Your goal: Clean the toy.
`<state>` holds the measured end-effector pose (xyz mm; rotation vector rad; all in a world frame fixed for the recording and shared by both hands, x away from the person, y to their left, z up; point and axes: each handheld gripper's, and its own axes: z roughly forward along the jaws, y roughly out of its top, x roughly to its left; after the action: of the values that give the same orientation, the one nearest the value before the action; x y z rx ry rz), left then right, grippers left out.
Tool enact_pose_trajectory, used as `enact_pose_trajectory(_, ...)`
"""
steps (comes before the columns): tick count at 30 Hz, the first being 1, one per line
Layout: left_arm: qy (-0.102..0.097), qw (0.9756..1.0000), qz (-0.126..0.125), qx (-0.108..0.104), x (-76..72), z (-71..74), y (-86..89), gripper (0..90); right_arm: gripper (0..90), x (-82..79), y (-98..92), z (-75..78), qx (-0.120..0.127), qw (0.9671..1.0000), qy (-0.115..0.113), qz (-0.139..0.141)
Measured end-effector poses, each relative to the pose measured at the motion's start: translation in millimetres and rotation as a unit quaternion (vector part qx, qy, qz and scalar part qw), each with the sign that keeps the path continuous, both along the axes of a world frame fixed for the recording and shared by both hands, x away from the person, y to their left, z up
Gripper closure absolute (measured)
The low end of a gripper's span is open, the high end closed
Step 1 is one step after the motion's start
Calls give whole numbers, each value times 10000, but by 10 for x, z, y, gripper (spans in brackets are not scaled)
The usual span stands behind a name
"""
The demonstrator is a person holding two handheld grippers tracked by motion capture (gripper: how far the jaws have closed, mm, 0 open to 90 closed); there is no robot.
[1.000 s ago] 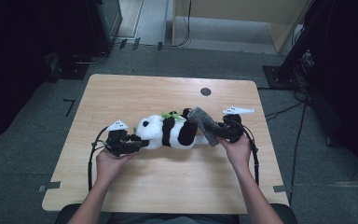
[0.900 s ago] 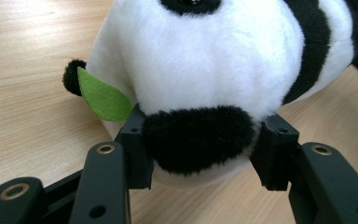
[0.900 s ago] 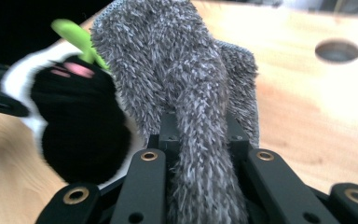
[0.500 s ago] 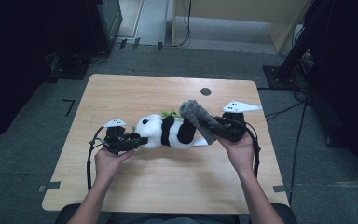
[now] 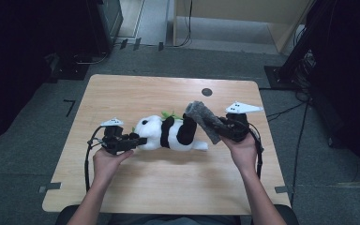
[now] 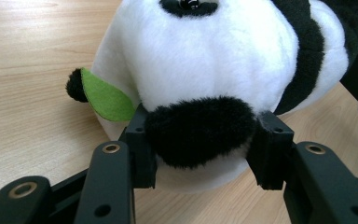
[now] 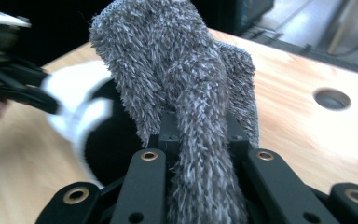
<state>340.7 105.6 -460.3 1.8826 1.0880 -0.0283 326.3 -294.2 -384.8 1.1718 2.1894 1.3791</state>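
Partly blurred panda (image 7: 81, 119), cloth (image 7: 186, 93) overlapping it

A round hole (image 5: 206, 92) sits near the wooden table's (image 5: 136, 93) far edge.

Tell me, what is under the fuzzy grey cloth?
The grey cloth, pinched in the right gripper, hangs over the toy panda. Under it you see the panda's black leg end. What lies beneath the cloth's far side is covered.
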Motion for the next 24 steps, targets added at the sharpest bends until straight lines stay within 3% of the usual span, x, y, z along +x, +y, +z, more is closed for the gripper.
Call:
enact_pose_trajectory(3,-10,10000,9,-4,-1,-3,-1,514,768,90,-164,-148,59,9996,156,-215)
enact_pose_trajectory(7,-37,10000,2,17,-3,-3,0,514,768,173,-327,-272,-14,9988,199,-456)
enact_pose_trajectory(12,-95,9999,-4,56,-7,-6,-2,512,766,277,-521,-403,189,9968,335,-706)
enact_pose_trajectory(18,-117,9999,-7,69,-10,-13,0,510,762,399,-674,-596,58,9942,380,-1001)
enact_pose_trajectory(24,-129,9999,-3,77,-13,-15,1,508,761,555,-723,-838,-179,9916,677,-1091)
